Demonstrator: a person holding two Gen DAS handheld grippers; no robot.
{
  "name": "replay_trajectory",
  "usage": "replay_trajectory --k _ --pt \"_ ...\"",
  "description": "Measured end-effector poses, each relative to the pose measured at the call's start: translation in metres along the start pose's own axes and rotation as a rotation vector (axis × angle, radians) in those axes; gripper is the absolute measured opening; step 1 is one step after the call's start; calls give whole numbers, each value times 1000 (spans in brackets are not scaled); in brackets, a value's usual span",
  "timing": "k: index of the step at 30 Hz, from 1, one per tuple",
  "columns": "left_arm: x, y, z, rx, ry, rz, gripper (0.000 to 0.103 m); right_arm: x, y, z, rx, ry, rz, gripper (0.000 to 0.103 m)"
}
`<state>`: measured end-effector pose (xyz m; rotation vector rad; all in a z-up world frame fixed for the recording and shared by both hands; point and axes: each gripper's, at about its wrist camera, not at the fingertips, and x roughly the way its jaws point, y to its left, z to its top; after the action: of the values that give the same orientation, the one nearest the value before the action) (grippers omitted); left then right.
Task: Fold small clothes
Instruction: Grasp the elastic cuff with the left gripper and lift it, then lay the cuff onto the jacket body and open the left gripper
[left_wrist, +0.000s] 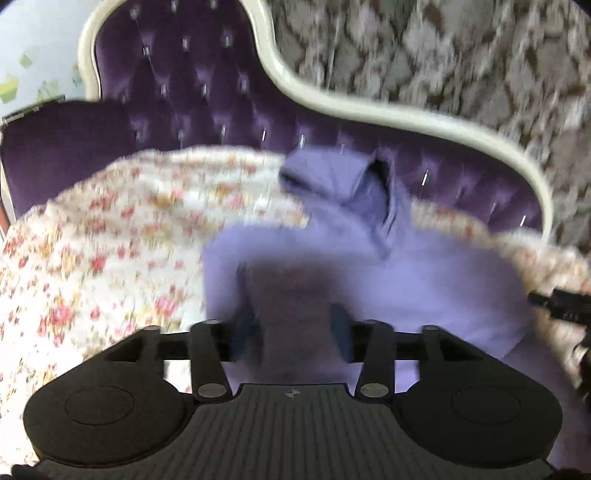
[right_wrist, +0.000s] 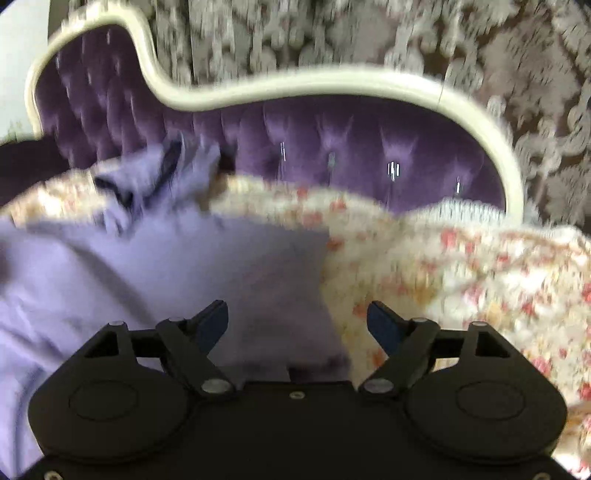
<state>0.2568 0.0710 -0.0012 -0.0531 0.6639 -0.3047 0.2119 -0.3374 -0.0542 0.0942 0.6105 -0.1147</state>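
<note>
A soft lilac cotton garment with a collar (left_wrist: 388, 266) is seen lying crumpled on a cream bedspread printed with small red and yellow flowers (left_wrist: 92, 251), in front of a tufted purple velvet headboard with a curved cream frame (left_wrist: 207, 92). Both views are blurred.

The garment is judged to be light, limp and easily creased; it should drape and sag when lifted, and is not fragile or slippery. A hem corner or a side seam is judged the best place for it to be pinched, since a hold on the middle would only bunch it.

In the left wrist view, the left gripper (left_wrist: 291, 328) is shown with its jaws partly spread. A fold of lilac cloth lies between and just beyond the blue pads (left_wrist: 341, 332); whether they press on it cannot be told through the blur.

In the right wrist view, the right gripper (right_wrist: 297, 325) is shown with its jaws spread wide and nothing pinched. The garment's right edge (right_wrist: 166, 266) lies under and between them, reaching towards the left pad, while the bedspread lies beneath the right pad.
</note>
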Motion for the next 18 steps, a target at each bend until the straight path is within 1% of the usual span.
replay_trajectory --k 1,2,3,4,6,8,11,13,15,16,18 --pt "-3 -5 7 -7 -26 -1 67 -3 2 7 7 -23 11 84" --pt "-4 -10 14 -10 -52 3 76 -5 6 14 12 -38 29 85" --pt "-2 -16 21 -8 -66 7 77 -5 10 21 14 -46 46 88" --pt "3 -21 26 -3 -69 11 77 -4 14 26 14 -50 62 90" --pt "19 -32 33 -2 -65 19 78 2 27 34 -4 -55 83 90" --pt "38 -38 32 -14 -45 36 78 15 40 35 -31 -46 90 90" --pt "65 -40 19 -15 15 64 78 36 54 25 -58 5 100 90" --pt "80 -38 4 -2 58 89 78 50 59 13 -81 50 95 90" --pt "88 -35 -13 35 85 109 77 59 61 -3 -108 91 95 90" --pt "91 -36 -21 71 86 115 77 60 62 -10 -131 94 97 90" --pt "91 -42 -35 162 60 141 78 57 65 -13 -170 91 98 91"
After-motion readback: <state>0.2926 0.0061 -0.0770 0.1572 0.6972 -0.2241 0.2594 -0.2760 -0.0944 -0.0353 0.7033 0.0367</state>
